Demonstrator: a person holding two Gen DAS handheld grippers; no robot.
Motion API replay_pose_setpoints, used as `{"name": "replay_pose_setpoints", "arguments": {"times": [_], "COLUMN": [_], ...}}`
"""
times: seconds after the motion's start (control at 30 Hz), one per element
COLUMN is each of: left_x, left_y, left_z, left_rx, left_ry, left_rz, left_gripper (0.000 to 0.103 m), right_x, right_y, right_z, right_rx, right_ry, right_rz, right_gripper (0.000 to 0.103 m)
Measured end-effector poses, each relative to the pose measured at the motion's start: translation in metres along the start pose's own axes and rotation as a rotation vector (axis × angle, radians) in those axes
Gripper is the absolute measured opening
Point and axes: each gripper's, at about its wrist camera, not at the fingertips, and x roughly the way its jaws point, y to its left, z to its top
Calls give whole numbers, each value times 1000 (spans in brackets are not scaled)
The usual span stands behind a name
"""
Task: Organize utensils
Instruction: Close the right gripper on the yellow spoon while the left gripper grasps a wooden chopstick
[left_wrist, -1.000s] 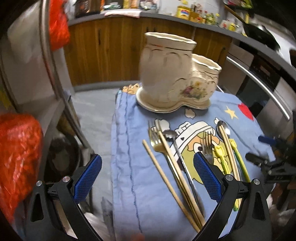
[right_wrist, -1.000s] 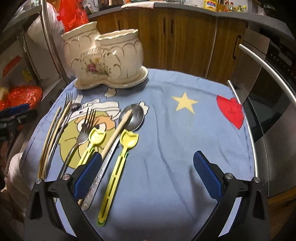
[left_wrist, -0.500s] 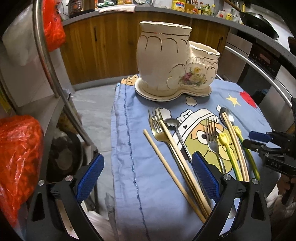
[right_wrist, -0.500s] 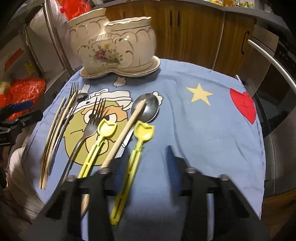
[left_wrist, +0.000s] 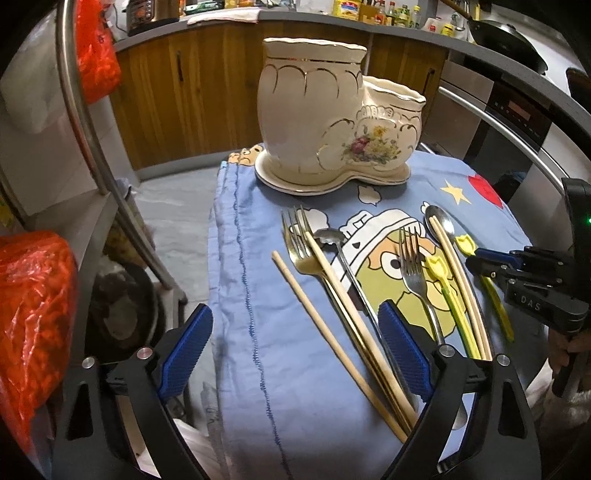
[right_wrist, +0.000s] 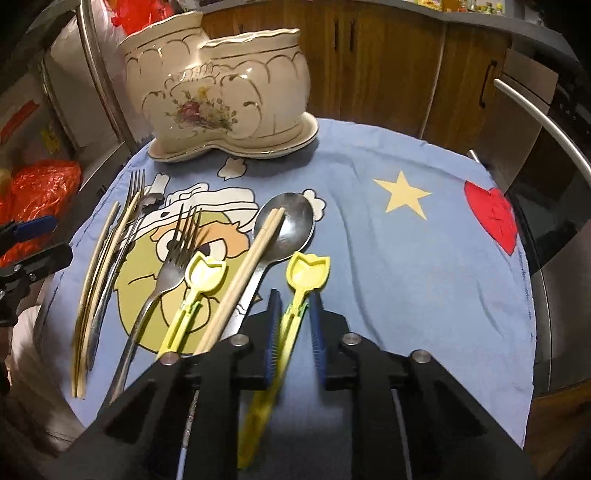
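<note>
A cream two-pot ceramic holder (left_wrist: 332, 129) (right_wrist: 221, 92) stands at the far end of the blue cartoon cloth (right_wrist: 406, 277). My right gripper (right_wrist: 295, 317) is closing and its pads press the handle of a yellow tulip spoon (right_wrist: 308, 271). To its left lie a chopstick pair (right_wrist: 251, 266) across a large spoon (right_wrist: 291, 225), a second yellow tulip spoon (right_wrist: 205, 273) and a silver fork (right_wrist: 177, 258). My left gripper (left_wrist: 295, 350) is wide but closing above a loose chopstick (left_wrist: 325, 325) and a gold fork (left_wrist: 299, 251); its pads touch nothing.
A small dark spoon (left_wrist: 328, 236) lies by the gold fork. Red plastic bags (left_wrist: 33, 306) and a steel rail (left_wrist: 92, 147) stand left of the table. An oven with a steel handle (right_wrist: 546, 122) is on the right, with wooden cabinets (right_wrist: 388, 62) behind.
My right jaws went from wide apart to closed around the rightmost yellow spoon's handle. The left jaws narrowed a little. Both hands stayed roughly in place.
</note>
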Motion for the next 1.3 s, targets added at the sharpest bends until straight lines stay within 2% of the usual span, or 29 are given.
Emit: {"name": "replay_pose_setpoints", "arguments": {"times": [0.13,0.3,0.4,0.47,0.6,0.77,0.9,0.93,1.1,1.3], "left_x": [7,18,22,26,28,33,36,36,33,28], "left_y": [-2,-8,-12,-13,-15,-27,-30,-30,-21,-13], "left_z": [0,1,2,2,-3,-2,0,-1,-3,-3], "left_rx": [-2,0,-1,-4,-11,30,46,48,11,-18], "left_ry": [27,57,72,87,119,118,116,115,108,97], "left_rz": [-18,-23,-14,2,23,91,107,108,77,45], "left_gripper": [77,44,30,27,27,27,27,27,9,5], "right_x": [-4,-12,-17,-21,-28,-29,-31,-32,-37,-40], "right_y": [-11,-16,-15,-16,-17,-19,-18,-18,-20,-17], "right_z": [-4,-5,-5,-6,-8,-8,-7,-7,-7,-4], "right_rx": [62,65,53,51,40,45,44,43,44,44], "right_ry": [-17,-41,-57,-65,-88,-99,-110,-114,-130,-146], "right_rz": [27,26,29,34,44,62,67,67,72,85], "right_gripper": [10,10,10,10,10,10,10,10,10,10]}}
